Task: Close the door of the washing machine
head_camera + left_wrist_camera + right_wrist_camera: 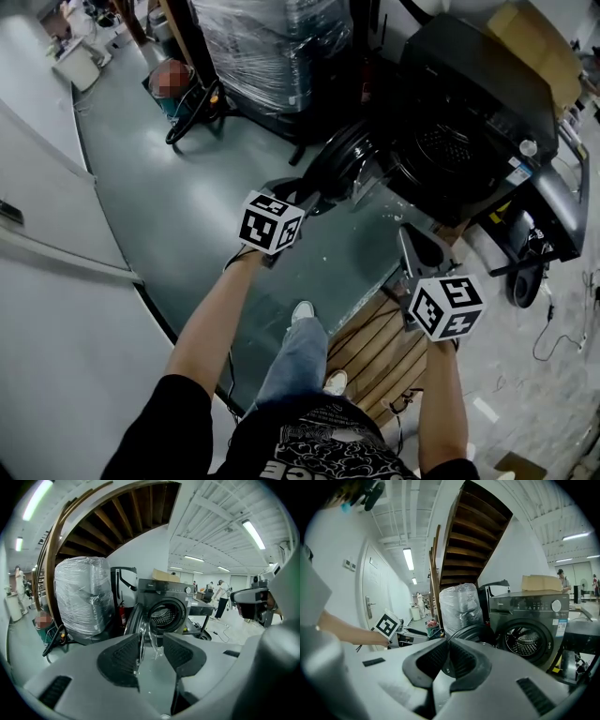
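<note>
We have the washing machine (469, 112) ahead of us at about 1 o'clock. Its round door (339, 159) is swung wide, hanging off the 9 o'clock side of the dark drum opening, so the task is not yet done.

We hold the left tool (309, 199) out toward that door because it is the nearer hand to the free side of the door. In the left gripper view its jaws stand spread. The door's (139, 620) rim and glass bowl show in the gap between them, beyond the pads (123, 658). We judge nothing is pinched, and we cannot tell whether the tips are touching the rim. The spread would let the tool take the rim or simply lean on it.

The right tool (419, 251) hangs lower, at about 5 o'clock from the door and well apart from it. In its own view the jaws are pressed together on nothing. Past them we see the door (473, 632) edge-on and the machine's front (529, 606). We judge that it is only waiting as a spare.

A wrapped stack (272, 47) stands at 10 o'clock behind the door, so the swing has to go toward the drum.
</note>
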`<state>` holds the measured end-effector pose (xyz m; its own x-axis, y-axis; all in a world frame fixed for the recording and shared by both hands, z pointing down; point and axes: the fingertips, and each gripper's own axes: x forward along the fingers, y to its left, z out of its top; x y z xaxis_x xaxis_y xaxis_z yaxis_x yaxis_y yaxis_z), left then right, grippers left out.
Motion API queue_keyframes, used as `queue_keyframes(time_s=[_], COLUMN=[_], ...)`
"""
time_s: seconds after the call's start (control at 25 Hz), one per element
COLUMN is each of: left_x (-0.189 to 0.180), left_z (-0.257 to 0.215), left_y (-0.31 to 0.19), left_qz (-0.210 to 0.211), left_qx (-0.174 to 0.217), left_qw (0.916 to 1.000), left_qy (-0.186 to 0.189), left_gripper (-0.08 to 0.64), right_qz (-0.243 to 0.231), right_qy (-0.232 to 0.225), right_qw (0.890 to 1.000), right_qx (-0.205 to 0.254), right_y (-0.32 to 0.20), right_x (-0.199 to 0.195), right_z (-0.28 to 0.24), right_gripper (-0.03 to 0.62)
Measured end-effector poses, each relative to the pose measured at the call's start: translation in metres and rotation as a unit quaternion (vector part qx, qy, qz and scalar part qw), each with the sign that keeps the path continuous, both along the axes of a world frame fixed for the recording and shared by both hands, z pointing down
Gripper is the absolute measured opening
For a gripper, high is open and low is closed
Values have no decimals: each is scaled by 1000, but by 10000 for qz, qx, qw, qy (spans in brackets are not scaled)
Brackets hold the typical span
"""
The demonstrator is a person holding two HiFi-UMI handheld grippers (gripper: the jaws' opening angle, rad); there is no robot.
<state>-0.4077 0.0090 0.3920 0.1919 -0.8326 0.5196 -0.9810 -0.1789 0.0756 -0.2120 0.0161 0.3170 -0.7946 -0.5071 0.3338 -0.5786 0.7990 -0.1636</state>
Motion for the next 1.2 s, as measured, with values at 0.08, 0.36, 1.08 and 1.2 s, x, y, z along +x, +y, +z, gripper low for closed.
queue_keyframes(time_s=[0.08, 0.36, 1.08, 1.2], left_x=[-7, -33, -53, -56], left_z=[12, 60, 144, 146], left_y=[-11, -38, -109, -115], left_qz=[60, 284, 1007, 881], left_qx=[-66, -385, -934, -946], left_qw=[10000, 9989, 9905, 9915], left_qy=[27, 22, 61, 155], left_gripper=[175, 183, 186, 151], right_qz=[25, 104, 876, 1068], right_qy=[39, 19, 63, 87], right_qw=[10000, 9998, 9927, 9902], right_qx=[-8, -160, -824, -891], right_y=[-8, -28, -62, -65], right_x=[-4, -27, -29, -19], right_z=[4, 14, 72, 75], right_gripper=[21, 21, 21, 21])
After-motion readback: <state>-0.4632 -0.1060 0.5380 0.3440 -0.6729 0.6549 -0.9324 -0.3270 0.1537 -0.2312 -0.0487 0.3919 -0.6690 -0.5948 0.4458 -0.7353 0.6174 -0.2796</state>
